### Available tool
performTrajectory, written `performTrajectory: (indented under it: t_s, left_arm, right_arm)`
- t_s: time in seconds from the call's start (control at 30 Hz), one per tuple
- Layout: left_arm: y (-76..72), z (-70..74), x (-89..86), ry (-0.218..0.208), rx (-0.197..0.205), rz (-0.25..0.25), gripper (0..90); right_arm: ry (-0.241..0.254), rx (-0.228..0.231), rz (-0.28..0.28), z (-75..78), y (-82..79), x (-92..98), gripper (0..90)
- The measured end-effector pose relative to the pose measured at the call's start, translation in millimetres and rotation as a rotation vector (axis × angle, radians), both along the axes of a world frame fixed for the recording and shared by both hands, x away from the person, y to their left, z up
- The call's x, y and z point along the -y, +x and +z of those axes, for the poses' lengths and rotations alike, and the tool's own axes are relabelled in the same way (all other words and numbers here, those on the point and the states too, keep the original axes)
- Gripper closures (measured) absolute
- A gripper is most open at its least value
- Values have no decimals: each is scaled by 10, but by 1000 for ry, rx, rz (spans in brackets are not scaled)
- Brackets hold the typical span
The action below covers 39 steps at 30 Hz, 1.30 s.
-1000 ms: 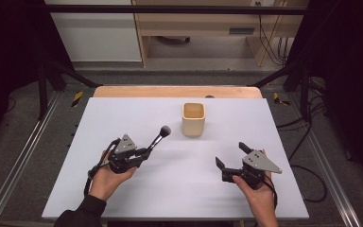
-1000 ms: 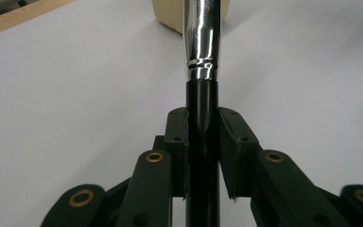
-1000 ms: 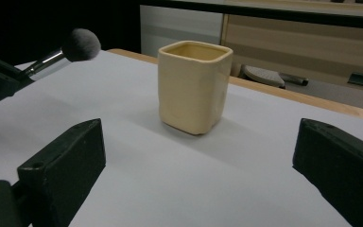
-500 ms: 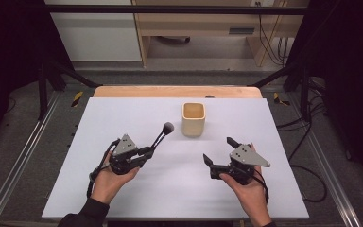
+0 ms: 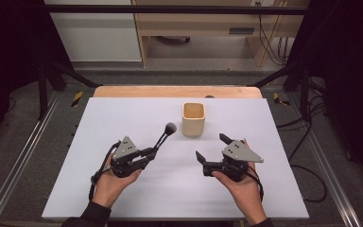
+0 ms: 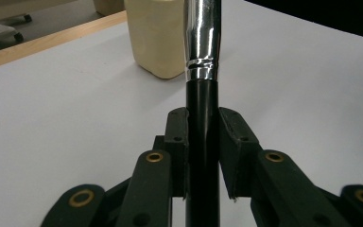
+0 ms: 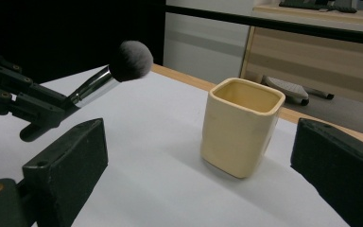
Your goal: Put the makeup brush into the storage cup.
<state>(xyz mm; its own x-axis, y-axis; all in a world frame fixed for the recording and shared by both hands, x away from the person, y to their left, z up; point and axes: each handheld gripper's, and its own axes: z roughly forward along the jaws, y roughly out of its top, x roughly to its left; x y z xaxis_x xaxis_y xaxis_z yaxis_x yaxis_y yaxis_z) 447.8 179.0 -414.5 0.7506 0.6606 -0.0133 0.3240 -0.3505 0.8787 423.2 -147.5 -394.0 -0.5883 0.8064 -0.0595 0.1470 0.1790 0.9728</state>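
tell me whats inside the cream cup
The cream cup looks empty: bare inner walls show in the high view and right gripper view. Its rim hides the bottom.

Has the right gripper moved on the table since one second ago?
Yes. In the high view the right gripper has shifted left and a little farther up the table, nearer the cup, which kept its place.

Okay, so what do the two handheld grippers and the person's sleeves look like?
Both the left gripper and the right gripper are black, each topped by a grey three-cornered plate with dark dots. Brass-coloured rivets mark the jaw links. A black cable trails from each. The sleeves are dark.
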Motion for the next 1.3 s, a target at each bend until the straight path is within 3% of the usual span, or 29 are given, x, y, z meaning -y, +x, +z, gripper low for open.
performTrajectory:
  t_s: [0.17, 0.23, 0.7, 1.0, 1.2, 1.3]
  left_arm:
    - [-18, 12, 61, -10, 16, -12, 745]
    - [-32, 8, 116, -16, 41, -17, 745]
    - [-62, -14, 217, -38, 64, -22, 745]
    - [-90, -83, 226, -96, 83, -6, 745]
    - [-103, -113, 252, -109, 81, -1, 745]
    - [-107, -127, 262, -125, 87, -1, 745]
  right_arm:
    - [9, -7, 5, -1, 19, -27, 47]
    - [15, -11, 10, -6, 27, -56, 47]
    - [59, -20, 27, -7, 32, -171, 48]
    - [108, -31, 31, -29, 34, -202, 47]
    - [167, -50, 25, -61, 48, -230, 48]
    - [169, -55, 27, -69, 48, -236, 49]
